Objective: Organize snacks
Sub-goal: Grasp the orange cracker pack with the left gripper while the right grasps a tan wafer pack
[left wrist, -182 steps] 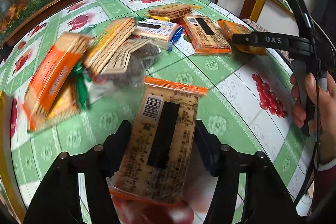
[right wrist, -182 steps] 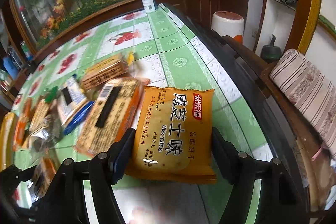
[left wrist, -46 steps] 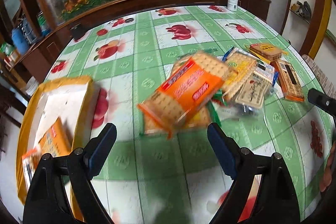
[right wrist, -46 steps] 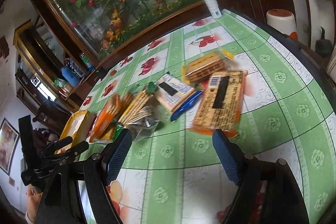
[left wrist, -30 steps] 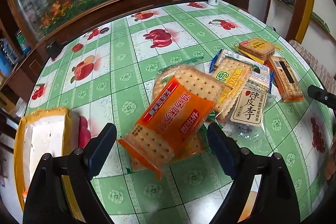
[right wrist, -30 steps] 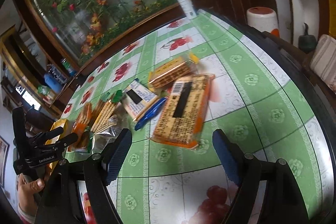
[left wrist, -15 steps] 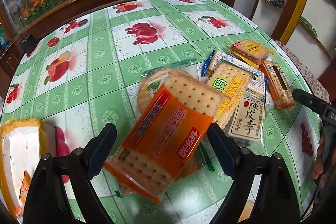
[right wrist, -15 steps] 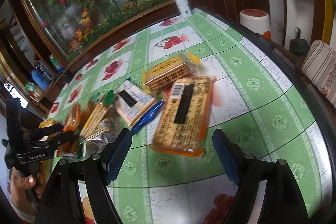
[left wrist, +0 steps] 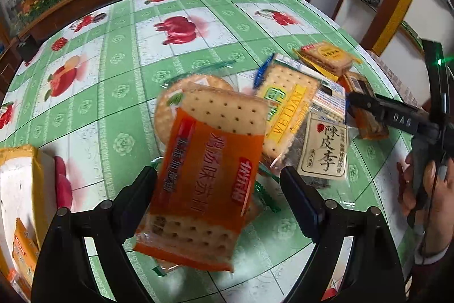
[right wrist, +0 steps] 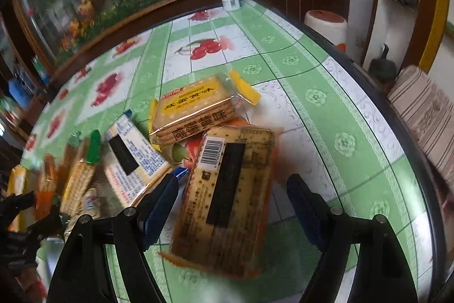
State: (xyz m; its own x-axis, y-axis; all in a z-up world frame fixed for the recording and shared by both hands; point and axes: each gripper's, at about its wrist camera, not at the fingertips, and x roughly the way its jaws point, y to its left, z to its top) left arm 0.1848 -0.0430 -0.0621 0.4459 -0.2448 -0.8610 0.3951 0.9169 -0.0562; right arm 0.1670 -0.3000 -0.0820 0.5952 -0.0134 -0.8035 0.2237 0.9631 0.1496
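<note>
Far left of the left gripper (left wrist: 218,189), near the worktop (left wrist: 119,75) edge, sits the yellow tray (left wrist: 34,161) with one cracker pack already in it; likely the drop-off. The left gripper is spread wide, jaws either side of the orange cracker pack (left wrist: 207,175), which lies tilted atop the snack pile directly ahead; no contact visible yet. Judgement: the step in hand is closing on this pack. Best taken across the short width, near mid-length, with light pressure only, since the crackers inside will snap easily. It should be lifted straight up so the round cracker pack (left wrist: 181,93) beneath is not dragged along. Just right of it lie the yellow-green cracker pack (left wrist: 286,104) and the plum packet (left wrist: 326,146). Further right, the right gripper (right wrist: 232,203) also stands spread, straddling the barcode-side pack (right wrist: 229,200) lying flat on the worktop, apart from both fingers. The yolk biscuit pack (right wrist: 195,110) rests just beyond it, slightly left, and could get nudged if the approach runs long.
</note>
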